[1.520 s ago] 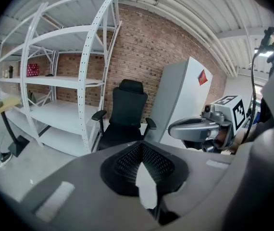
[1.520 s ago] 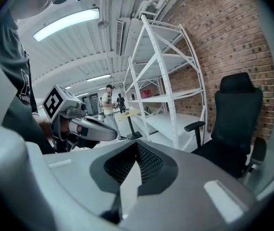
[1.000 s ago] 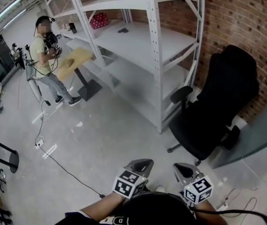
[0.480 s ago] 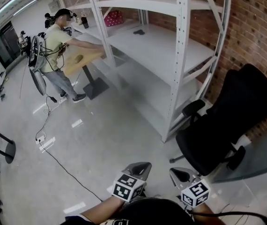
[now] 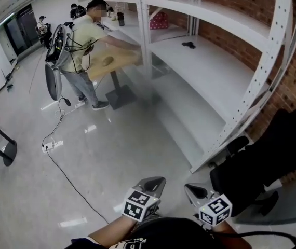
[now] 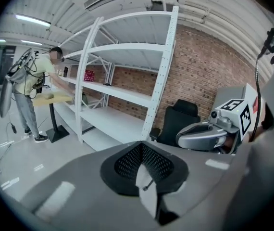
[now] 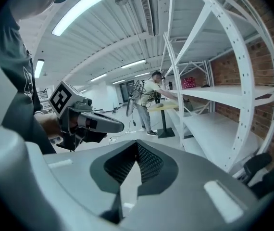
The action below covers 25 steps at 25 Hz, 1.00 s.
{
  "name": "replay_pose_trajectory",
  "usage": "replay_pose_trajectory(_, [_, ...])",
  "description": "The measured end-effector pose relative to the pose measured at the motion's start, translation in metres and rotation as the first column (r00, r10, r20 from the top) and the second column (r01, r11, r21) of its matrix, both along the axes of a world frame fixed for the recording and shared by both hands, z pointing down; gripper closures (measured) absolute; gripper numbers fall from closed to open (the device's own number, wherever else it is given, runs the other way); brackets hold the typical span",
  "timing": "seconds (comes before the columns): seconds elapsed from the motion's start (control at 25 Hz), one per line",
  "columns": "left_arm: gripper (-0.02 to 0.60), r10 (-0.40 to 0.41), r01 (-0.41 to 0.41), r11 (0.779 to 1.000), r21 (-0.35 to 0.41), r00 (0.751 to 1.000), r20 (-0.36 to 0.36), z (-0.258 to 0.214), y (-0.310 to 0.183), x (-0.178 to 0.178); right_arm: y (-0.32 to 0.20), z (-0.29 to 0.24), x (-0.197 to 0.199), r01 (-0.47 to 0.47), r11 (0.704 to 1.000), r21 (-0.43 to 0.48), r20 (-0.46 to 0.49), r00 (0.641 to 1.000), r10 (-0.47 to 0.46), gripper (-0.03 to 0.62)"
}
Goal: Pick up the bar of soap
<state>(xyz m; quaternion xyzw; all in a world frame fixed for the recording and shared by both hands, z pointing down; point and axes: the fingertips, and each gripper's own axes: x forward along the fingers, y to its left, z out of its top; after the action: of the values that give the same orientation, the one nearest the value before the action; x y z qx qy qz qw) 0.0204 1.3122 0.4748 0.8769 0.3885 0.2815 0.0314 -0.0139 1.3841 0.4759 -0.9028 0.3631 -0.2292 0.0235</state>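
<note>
I cannot make out a bar of soap in any view. Both grippers are held low and close to my body, above bare floor. My left gripper (image 5: 155, 182) sits at the bottom centre of the head view, its jaws pressed together with nothing between them (image 6: 144, 177). My right gripper (image 5: 191, 190) hangs just to its right, shut and empty (image 7: 136, 170). Each gripper shows in the other's view, the right gripper (image 6: 202, 137) and the left gripper (image 7: 98, 123). Both point roughly toward the white shelving.
A white metal shelf rack (image 5: 215, 71) runs along the brick wall, with a small dark object (image 5: 188, 44) and a red bag (image 5: 159, 21) on it. A person (image 5: 85, 40) stands at a wooden table (image 5: 114, 61). A black office chair (image 5: 262, 160) is on the right. A cable (image 5: 70, 183) crosses the floor.
The head view has swung left and closer to the rack. The person and wooden table appear nearer, and the chair has slid toward the right edge. Both grippers stay low and shut.
</note>
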Motion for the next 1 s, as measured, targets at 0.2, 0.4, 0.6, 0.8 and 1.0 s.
replay_pose_trajectory(0.2, [0.574,-0.136,0.136,0.991,-0.010,0.991,-0.018,-0.003,-0.080,0.054,-0.070,-0.004,0.057,0.112,0.994,-0.019,-0.014,0.994,-0.112,0.588])
replay_pose_trajectory(0.4, [0.574,-0.241,0.241,0.970,0.004,0.970,-0.015,-0.005,-0.146,0.087,-0.132,-0.009,0.099,0.208,0.978,-0.006,-0.012,0.978,-0.208,0.588])
replay_pose_trajectory(0.6, [0.574,-0.371,0.372,0.928,-0.011,0.928,0.004,0.007,-0.196,0.103,-0.187,-0.003,0.129,0.355,0.935,-0.017,-0.021,0.935,-0.355,0.588])
replay_pose_trajectory(0.8, [0.574,-0.458,0.458,0.889,0.008,0.888,0.034,0.018,-0.228,0.136,-0.219,-0.003,0.174,0.454,0.891,-0.008,-0.010,0.891,-0.455,0.588])
replay_pose_trajectory(1.0, [0.574,-0.569,0.568,0.822,0.030,0.822,0.030,0.016,-0.265,0.172,-0.245,0.004,0.223,0.554,0.832,0.002,0.004,0.832,-0.554,0.588])
